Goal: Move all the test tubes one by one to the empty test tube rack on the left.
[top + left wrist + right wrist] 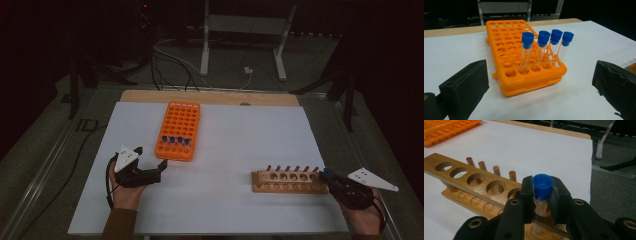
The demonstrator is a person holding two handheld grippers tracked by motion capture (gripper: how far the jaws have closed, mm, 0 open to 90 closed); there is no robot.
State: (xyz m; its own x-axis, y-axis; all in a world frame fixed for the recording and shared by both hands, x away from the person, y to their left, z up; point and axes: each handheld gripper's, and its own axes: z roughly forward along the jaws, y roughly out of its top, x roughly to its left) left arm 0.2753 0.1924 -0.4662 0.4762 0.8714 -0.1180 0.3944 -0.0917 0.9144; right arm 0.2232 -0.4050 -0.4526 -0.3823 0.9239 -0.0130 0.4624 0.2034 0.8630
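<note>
The right gripper (541, 202) has its jaws clamped on a blue-capped test tube (542, 185), which stands upright in the rightmost hole of the wooden rack (287, 181) at the near right of the table (235, 135). The left gripper (159, 167) rests with jaws wide apart, holding nothing, just near of the orange rack (178, 131), where four blue-capped tubes (544, 50) stand in its near row.

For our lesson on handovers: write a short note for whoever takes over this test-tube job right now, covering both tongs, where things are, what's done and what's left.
Right tongs: shut on a blue-capped tube standing in the end hole of the wooden rack.
Left tongs: open, empty, facing the orange rack.
Four capped tubes stand in the orange rack's near row; the wooden rack's other holes are empty.
Likely next: move the held tube.
</note>
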